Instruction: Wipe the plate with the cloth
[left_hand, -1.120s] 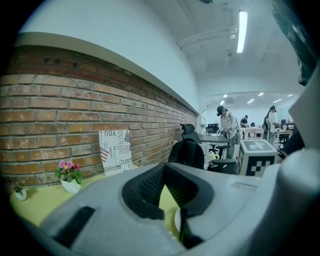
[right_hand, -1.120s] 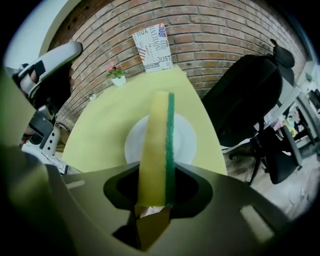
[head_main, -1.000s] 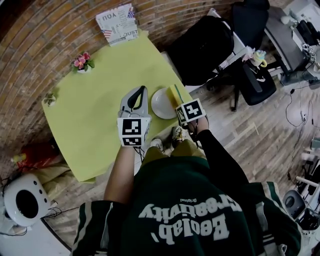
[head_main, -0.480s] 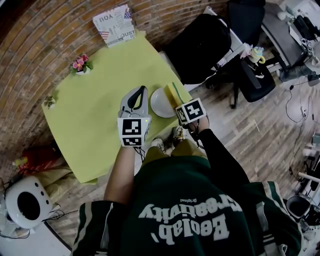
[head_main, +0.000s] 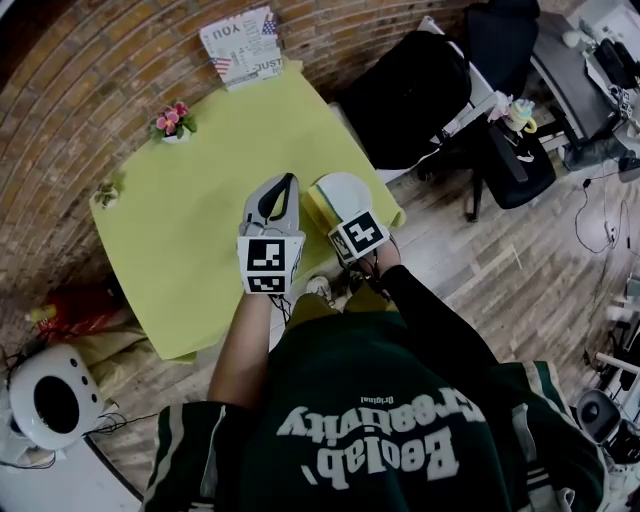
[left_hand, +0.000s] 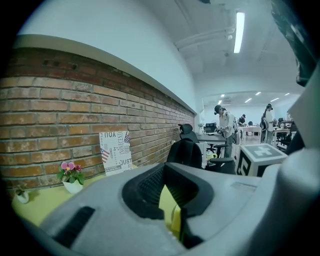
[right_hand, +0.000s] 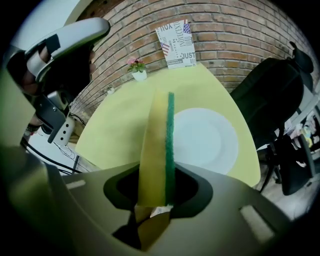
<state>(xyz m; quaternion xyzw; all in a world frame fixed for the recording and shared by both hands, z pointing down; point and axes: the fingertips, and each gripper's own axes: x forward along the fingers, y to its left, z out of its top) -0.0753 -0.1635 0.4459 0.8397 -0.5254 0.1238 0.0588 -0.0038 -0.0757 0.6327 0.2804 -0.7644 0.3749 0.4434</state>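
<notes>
Right now the right gripper (right_hand: 155, 196) is clamped on a sponge (right_hand: 158, 142) – yellow, with a green scouring layer along its right face – held on edge so that it stands up out of the jaws. In the right gripper view the sponge overlaps the left part of the white plate (right_hand: 207, 136); whether it touches the plate cannot be told. The plate lies on the yellow-green table (head_main: 195, 205), close to the corner nearest the person.

From the head view the sponge (head_main: 320, 205) sits at the plate's (head_main: 348, 187) left rim, with the right gripper (head_main: 330, 215) just behind it. The left gripper (head_main: 277, 195) hangs over the table just beside the sponge – its jaws are pressed together at the tips with nothing between them, as the left gripper view (left_hand: 167, 192) also shows.

At the far side of the table a small pot of pink flowers (head_main: 172, 120) stands near the brick wall (head_main: 90, 70), and a printed card (head_main: 240, 45) leans against that wall at the far corner. A black office chair (head_main: 405, 90) stands beyond the table's right side.
</notes>
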